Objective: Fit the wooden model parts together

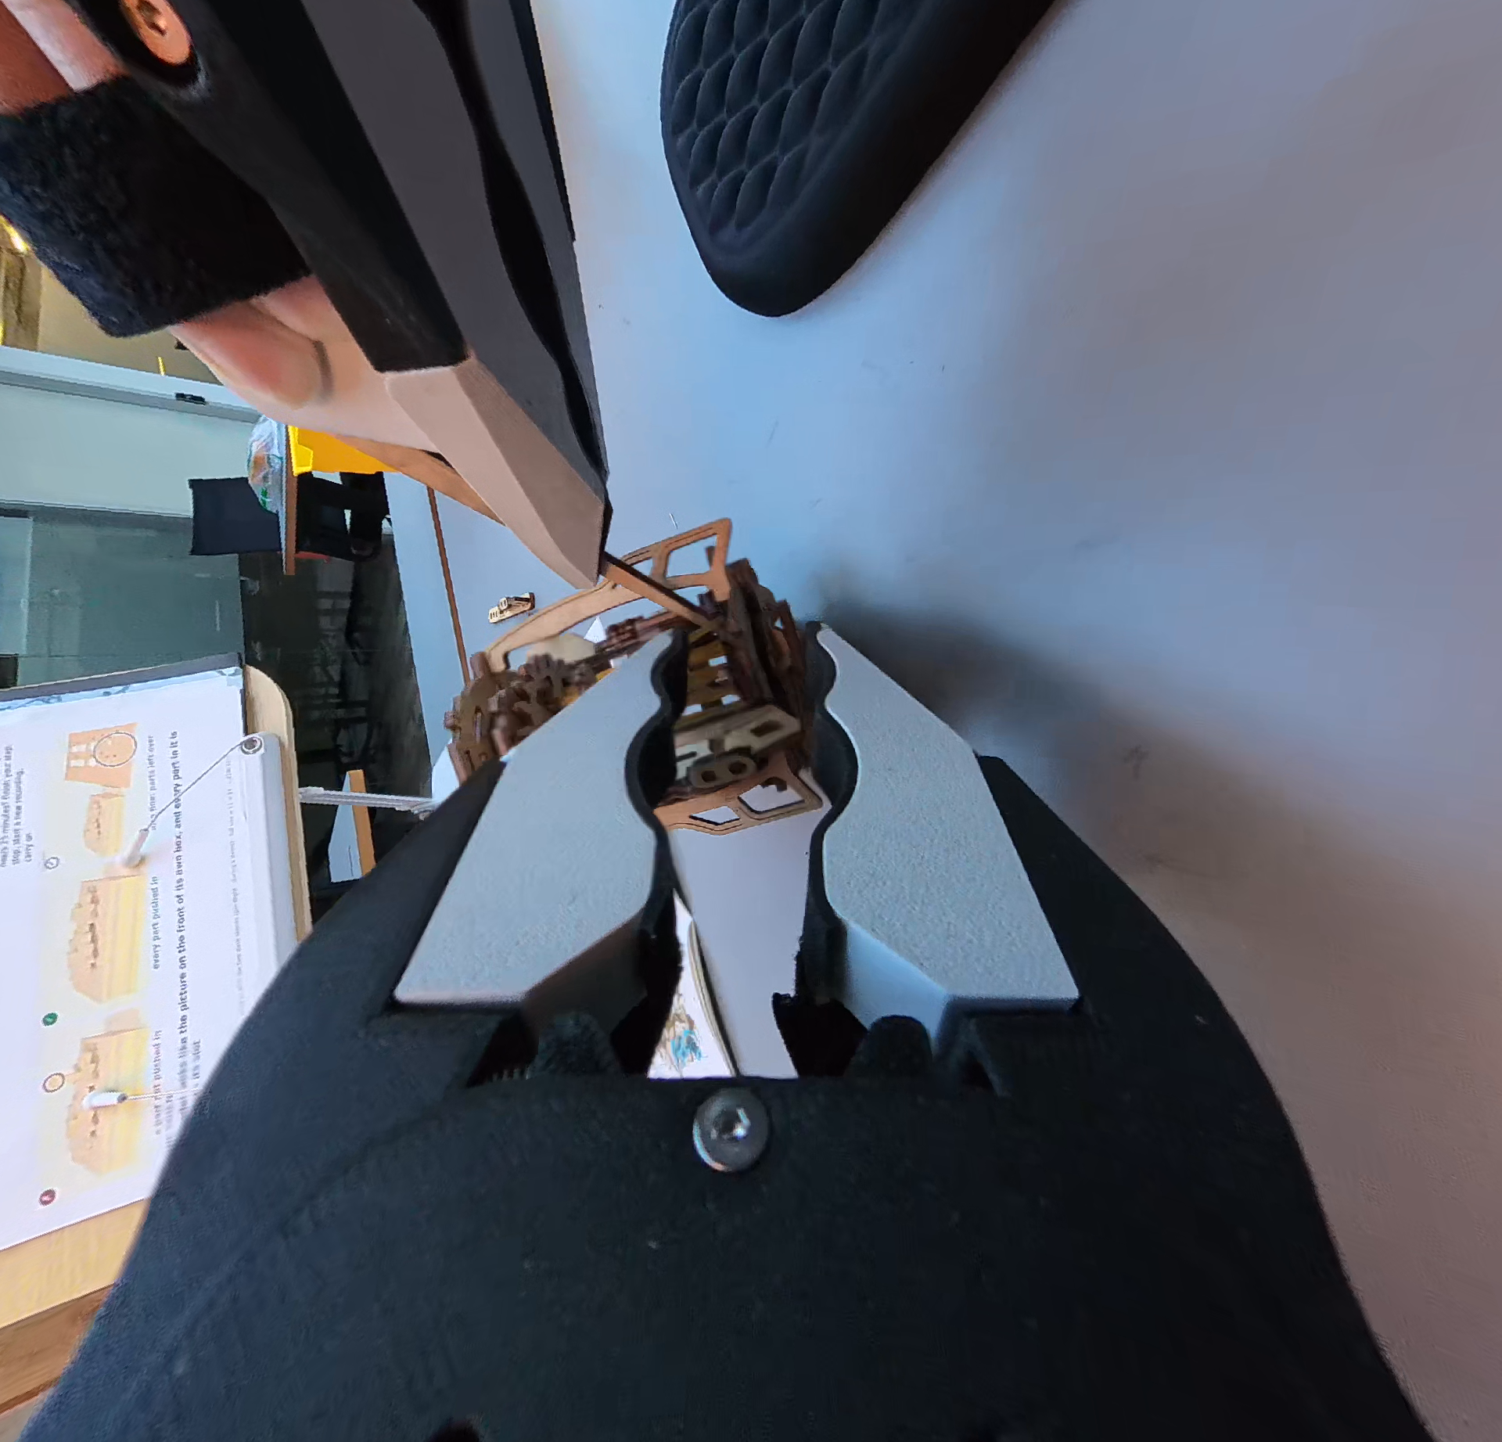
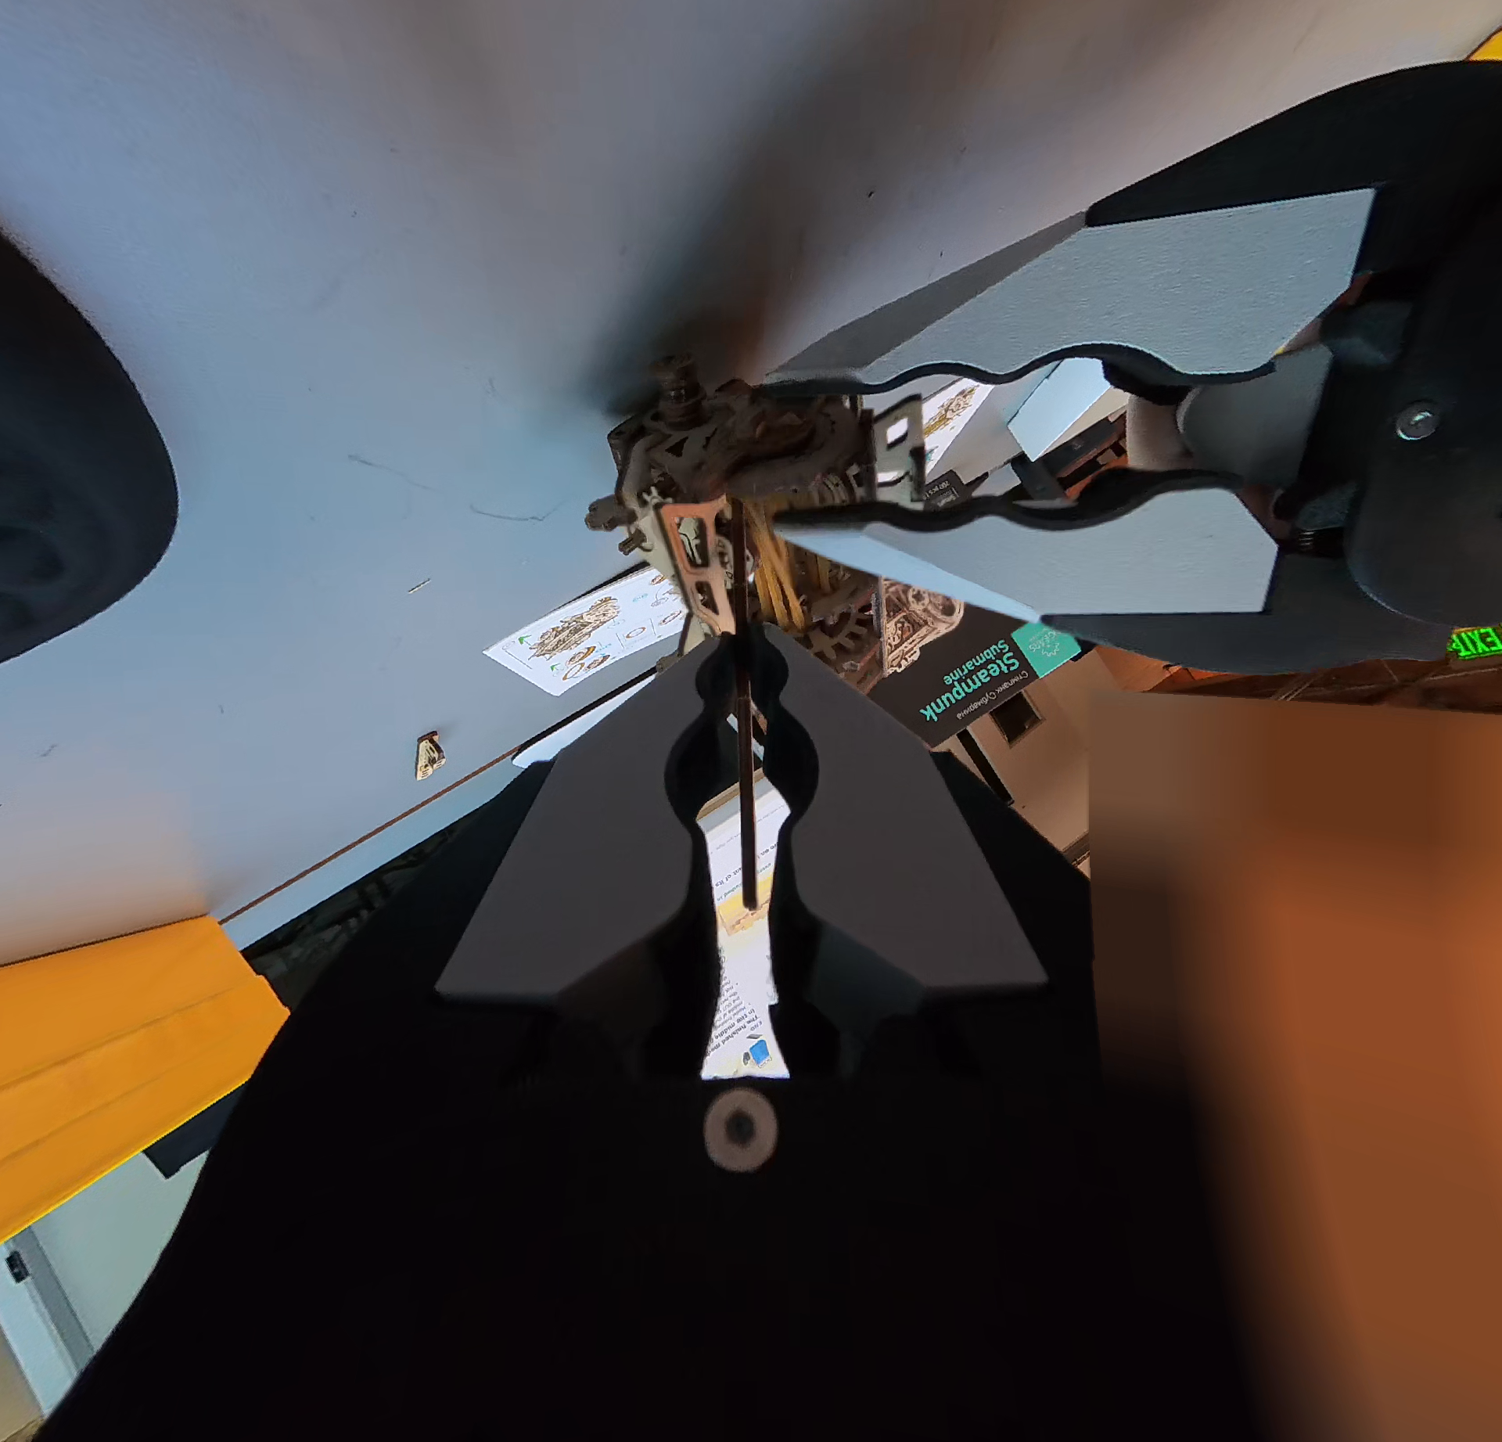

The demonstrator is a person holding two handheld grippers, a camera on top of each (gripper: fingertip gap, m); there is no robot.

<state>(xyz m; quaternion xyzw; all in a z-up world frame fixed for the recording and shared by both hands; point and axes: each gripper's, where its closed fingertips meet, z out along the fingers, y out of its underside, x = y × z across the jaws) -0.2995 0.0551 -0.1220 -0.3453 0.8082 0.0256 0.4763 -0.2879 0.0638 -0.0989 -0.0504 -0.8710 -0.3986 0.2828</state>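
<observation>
The wooden model (image 1: 731,720), a dark-brown cluster of gears and fretwork plates, is clamped between my left gripper's (image 1: 744,647) grey fingers, held above the white table (image 1: 1138,509). My right gripper (image 2: 741,647) is shut on a thin flat wooden part (image 2: 745,793), seen edge-on, whose far end meets the model (image 2: 731,444). In the left wrist view the right gripper (image 1: 597,566) comes in from the upper left with that part (image 1: 658,594) touching the model's top. In the right wrist view the left gripper (image 2: 776,452) comes in from the right.
A black quilted pad (image 1: 813,102) lies on the table, also in the right wrist view (image 2: 65,468). An instruction sheet on a stand (image 1: 122,915), a dark kit box (image 2: 975,671), a printed leaflet (image 2: 585,639), a small loose wooden piece (image 2: 428,755) and a yellow bin (image 2: 106,1037) surround the work area. The tips of both grippers are at nearly the same place.
</observation>
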